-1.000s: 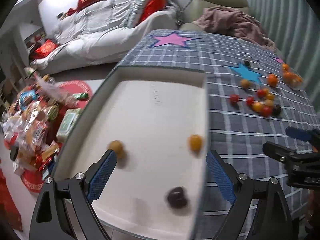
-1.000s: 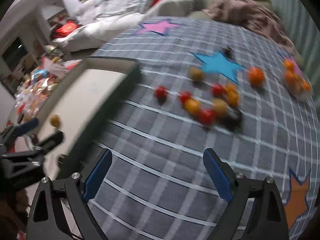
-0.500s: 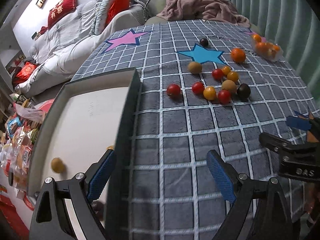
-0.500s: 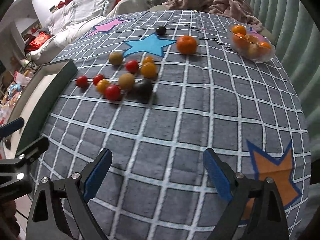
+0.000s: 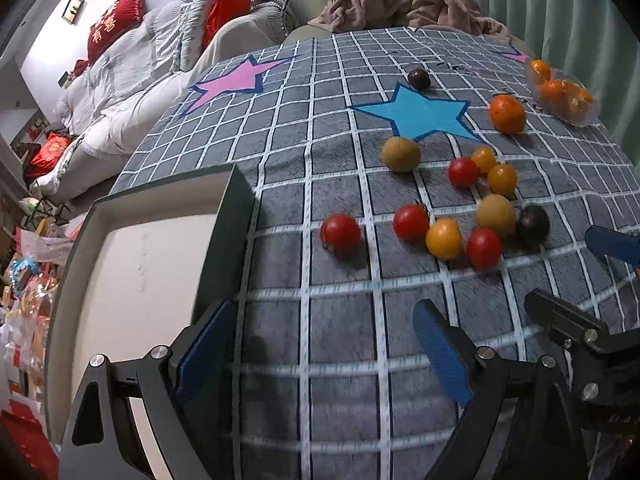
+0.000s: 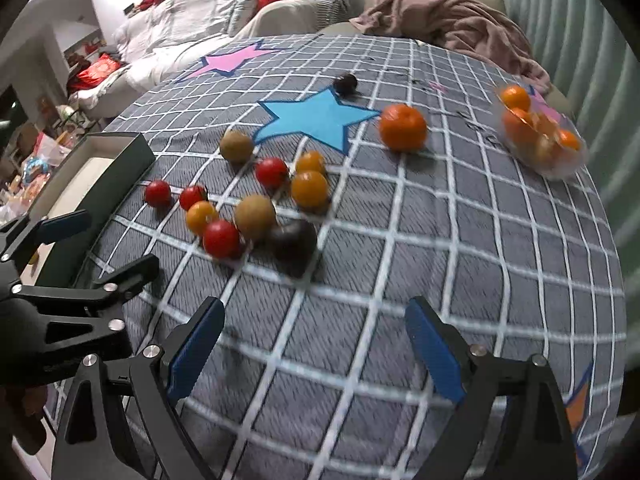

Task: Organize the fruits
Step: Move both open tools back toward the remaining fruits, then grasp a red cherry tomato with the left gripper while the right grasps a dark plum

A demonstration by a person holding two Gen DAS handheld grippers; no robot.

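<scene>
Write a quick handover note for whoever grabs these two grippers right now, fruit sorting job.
Left gripper: open, empty, over the cloth beside the tray's near wall.
Right gripper: open, empty, over the cloth short of the fruit.
Tray: at the table's left edge; the part in view holds no fruit.
Loose cluster on the checked cloth: red tomatoes such as, orange-yellow ones, brownish fruits, a dark plum.
Further back: a tangerine, a second dark fruit, and a clear bag of oranges.
Left to do: the whole loose cluster is still on the cloth.
</scene>
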